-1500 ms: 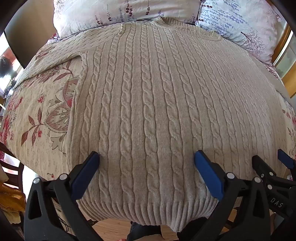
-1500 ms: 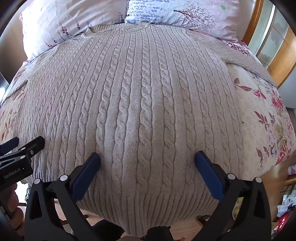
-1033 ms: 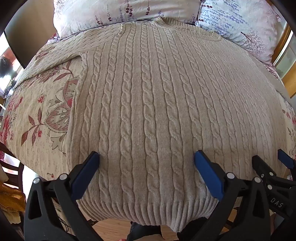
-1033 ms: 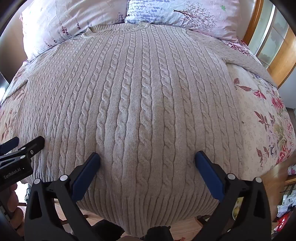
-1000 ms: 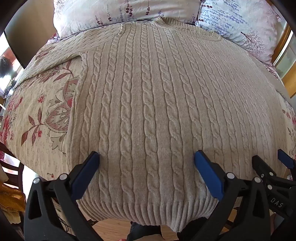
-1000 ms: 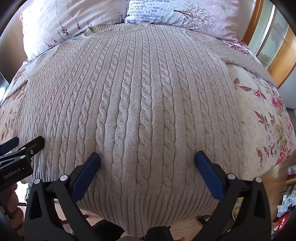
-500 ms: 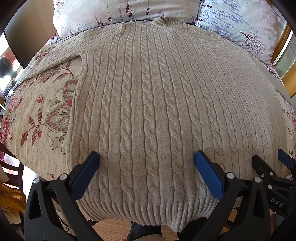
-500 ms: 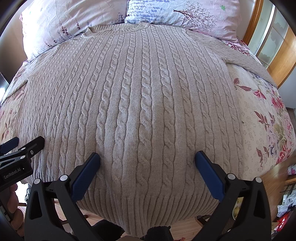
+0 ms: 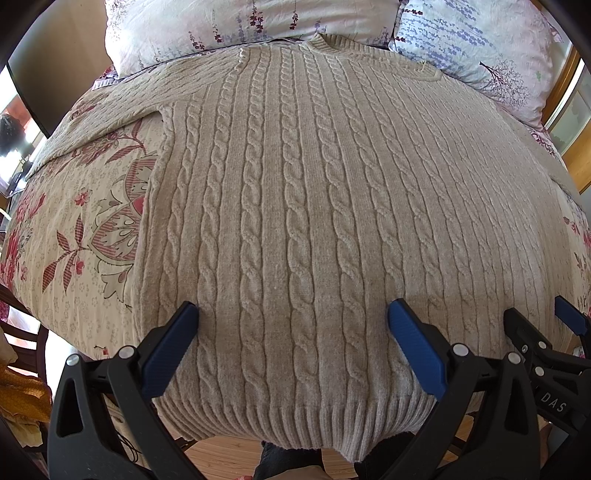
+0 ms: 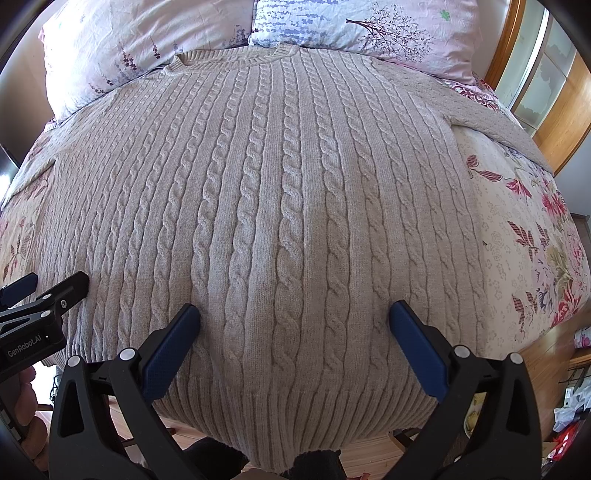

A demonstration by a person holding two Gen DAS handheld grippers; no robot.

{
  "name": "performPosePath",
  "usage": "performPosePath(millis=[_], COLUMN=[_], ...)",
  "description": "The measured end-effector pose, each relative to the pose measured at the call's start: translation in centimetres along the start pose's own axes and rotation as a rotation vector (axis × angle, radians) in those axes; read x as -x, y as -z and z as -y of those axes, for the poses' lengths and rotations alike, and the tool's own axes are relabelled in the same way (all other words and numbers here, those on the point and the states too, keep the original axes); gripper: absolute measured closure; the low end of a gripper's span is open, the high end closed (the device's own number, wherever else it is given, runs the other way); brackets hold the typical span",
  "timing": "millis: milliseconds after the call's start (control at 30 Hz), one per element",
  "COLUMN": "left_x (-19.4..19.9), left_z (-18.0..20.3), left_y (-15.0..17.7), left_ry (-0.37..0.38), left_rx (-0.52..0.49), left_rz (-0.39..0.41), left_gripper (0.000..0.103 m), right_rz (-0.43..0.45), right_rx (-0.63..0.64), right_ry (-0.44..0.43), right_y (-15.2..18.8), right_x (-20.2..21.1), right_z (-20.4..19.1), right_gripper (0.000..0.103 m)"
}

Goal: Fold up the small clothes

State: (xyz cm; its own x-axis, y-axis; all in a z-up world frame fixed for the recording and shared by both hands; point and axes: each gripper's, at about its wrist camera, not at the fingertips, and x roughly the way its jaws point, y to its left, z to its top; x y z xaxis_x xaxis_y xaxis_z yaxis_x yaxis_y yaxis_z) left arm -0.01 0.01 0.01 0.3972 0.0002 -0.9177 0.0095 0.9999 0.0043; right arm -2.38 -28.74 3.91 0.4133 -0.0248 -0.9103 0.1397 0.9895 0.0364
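A beige cable-knit sweater [image 9: 295, 206] [image 10: 280, 206] lies flat, front up, on a floral bedspread, collar by the pillows and ribbed hem at the near bed edge. My left gripper [image 9: 291, 314] hovers open over the hem's left half, nothing between its blue pads. Over the hem's right half my right gripper [image 10: 293, 314] is likewise open and holds nothing. Each gripper's tip shows at the edge of the other's view. The sleeves spread out to both sides.
Two floral pillows [image 9: 229, 29] [image 10: 354, 26] lie beyond the collar. The floral bedspread [image 9: 74, 236] [image 10: 524, 236] shows either side of the sweater. Wooden floor [image 9: 225, 454] lies below the bed edge, and a wooden window frame [image 10: 561, 110] stands at the right.
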Motion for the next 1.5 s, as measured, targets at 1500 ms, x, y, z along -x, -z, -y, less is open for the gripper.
performPosePath(millis=[1500], left_x=[-0.29], left_z=[0.23], left_y=[-0.57], left_ry=[0.003], left_rx=[-0.012], left_rz=[-0.02], left_gripper=[0.002], right_rz=[0.032], right_rx=[0.044], right_ry=[-0.024], right_y=[0.63], right_x=[0.17], right_z=[0.24], right_gripper=[0.001])
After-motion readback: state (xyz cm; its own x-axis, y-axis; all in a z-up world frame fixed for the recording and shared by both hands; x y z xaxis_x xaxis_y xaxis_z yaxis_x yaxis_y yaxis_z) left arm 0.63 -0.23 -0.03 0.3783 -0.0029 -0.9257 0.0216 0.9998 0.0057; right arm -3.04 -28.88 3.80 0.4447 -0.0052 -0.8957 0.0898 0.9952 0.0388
